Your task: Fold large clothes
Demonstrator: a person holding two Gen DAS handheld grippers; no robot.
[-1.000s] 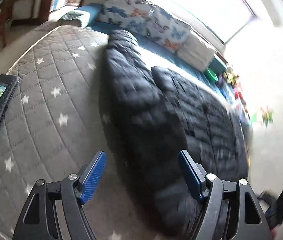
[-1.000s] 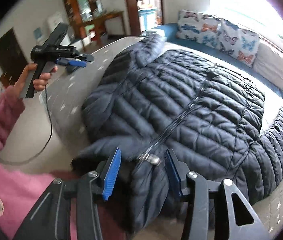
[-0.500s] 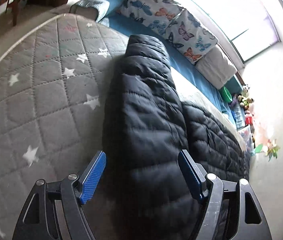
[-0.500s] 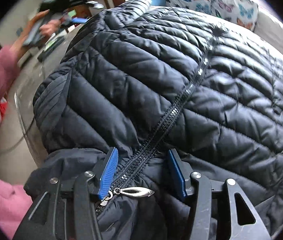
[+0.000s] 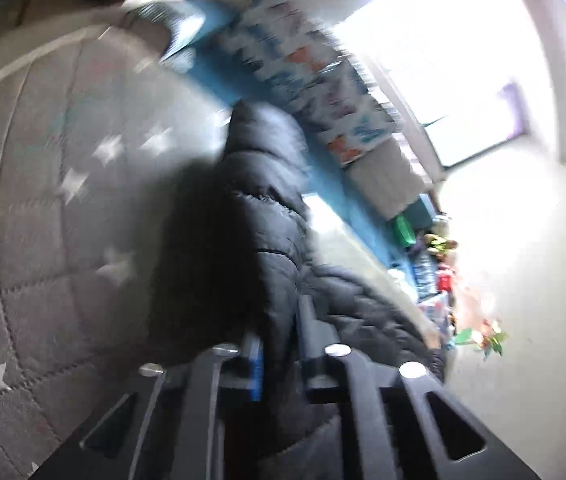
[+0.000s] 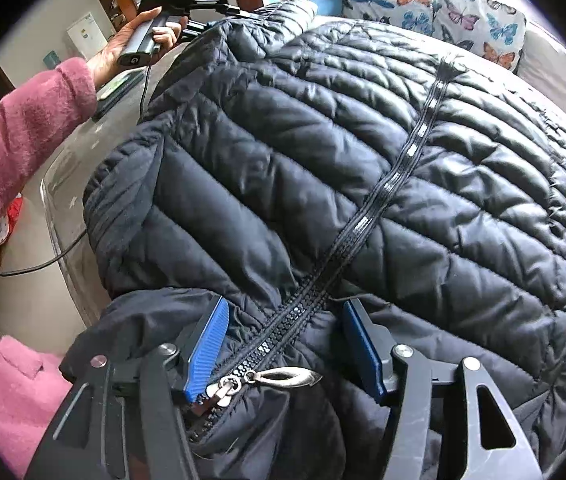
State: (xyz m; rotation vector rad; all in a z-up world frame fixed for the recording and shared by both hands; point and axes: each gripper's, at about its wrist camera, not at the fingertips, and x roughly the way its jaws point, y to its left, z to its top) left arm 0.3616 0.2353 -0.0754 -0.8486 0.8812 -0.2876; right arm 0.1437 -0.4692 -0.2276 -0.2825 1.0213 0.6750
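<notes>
Fabric of the black puffer jacket (image 5: pixel 279 216) sits pinched in the left gripper (image 5: pixel 281 344). The right gripper (image 6: pixel 283 344) is spread, straddling the zipper (image 6: pixel 367 216) near the collar; the sleeve stretches toward 12 o'clock over the star-quilted mattress (image 5: pixel 35 208).

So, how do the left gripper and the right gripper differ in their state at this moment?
The left gripper is shut on a fold of the black puffer jacket; the right gripper is open, with the zipper between its fingers. The left wrist view is blurred, the right one sharp. Both have blue pads and are at the same jacket.
</notes>
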